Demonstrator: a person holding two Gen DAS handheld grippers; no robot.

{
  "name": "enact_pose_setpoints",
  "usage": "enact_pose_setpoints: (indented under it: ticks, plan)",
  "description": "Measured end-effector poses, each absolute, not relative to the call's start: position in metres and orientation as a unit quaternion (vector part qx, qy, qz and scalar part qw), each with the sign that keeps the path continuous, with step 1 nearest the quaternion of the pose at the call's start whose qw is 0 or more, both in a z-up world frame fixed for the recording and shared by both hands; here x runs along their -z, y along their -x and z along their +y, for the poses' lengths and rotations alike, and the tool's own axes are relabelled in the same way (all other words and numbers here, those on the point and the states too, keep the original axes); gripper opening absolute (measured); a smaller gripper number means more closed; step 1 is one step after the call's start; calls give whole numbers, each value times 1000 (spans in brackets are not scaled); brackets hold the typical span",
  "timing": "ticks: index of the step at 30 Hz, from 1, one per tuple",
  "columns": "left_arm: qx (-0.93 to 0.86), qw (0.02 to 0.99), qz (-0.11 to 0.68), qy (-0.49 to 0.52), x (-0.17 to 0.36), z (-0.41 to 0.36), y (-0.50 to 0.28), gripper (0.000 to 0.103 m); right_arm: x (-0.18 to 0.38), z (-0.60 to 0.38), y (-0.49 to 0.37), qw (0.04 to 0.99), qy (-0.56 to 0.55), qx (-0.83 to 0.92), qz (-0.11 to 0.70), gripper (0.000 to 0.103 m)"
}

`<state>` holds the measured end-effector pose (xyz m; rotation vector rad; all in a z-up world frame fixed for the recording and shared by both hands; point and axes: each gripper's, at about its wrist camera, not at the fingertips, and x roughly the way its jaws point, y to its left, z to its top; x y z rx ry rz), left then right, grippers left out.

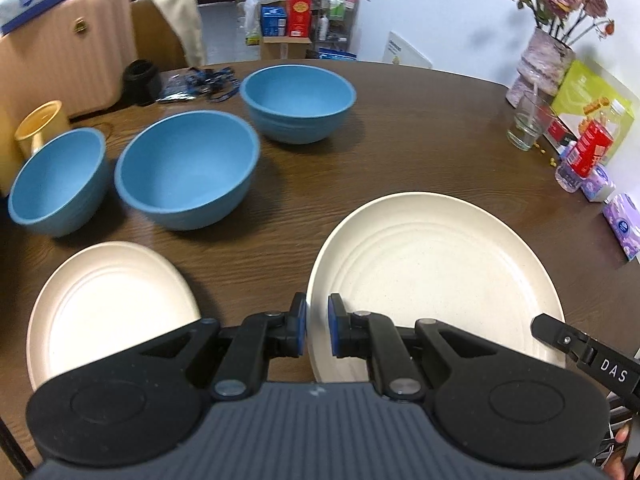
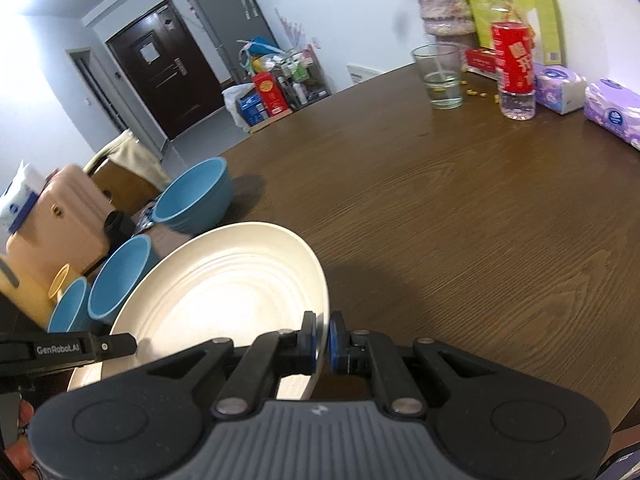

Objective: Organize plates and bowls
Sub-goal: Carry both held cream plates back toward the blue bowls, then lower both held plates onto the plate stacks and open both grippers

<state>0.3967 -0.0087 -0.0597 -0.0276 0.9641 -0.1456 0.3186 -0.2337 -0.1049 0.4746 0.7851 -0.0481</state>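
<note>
The left gripper (image 1: 317, 320) is clamping the left rim of a cream plate (image 1: 436, 280), and the right gripper (image 2: 323, 336) is pinching its opposite rim, so both are carrying the plate, tilted, above the brown tabletop (image 2: 460, 208). A second cream plate (image 1: 108, 308) is lying on the tabletop to the left. Beyond it, three blue bowls (image 1: 188, 168) are sitting apart in a loose row, upright and empty.

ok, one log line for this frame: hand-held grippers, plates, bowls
left hand-held gripper: shut on held plate | right hand-held gripper: shut on same plate | second plate: on table | blue bowls: three, unstacked
</note>
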Motion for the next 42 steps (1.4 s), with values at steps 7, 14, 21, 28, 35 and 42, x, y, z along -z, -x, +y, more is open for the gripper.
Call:
enact_pose_setpoints:
  ticks: [7, 14, 21, 28, 35, 42]
  plan:
    - [51, 886, 460, 26, 54, 32, -383, 12, 97, -195, -315, 897, -216, 2, 385, 6]
    - [21, 887, 459, 41, 47, 71, -377, 12, 91, -160, -323, 897, -199, -29, 393, 6]
    - [-13, 888, 457, 56, 47, 109, -373, 12, 87, -121, -335, 896, -181, -64, 401, 6]
    - [-44, 886, 456, 72, 48, 141, -368, 12, 87, -92, -343, 892, -167, -95, 409, 6]
    - [-68, 885, 454, 81, 50, 165, -363, 12, 87, -66, -353, 889, -153, -118, 415, 6]
    - [-91, 882, 454, 91, 56, 187, -365, 12, 93, -43, -364, 886, -137, -136, 421, 7]
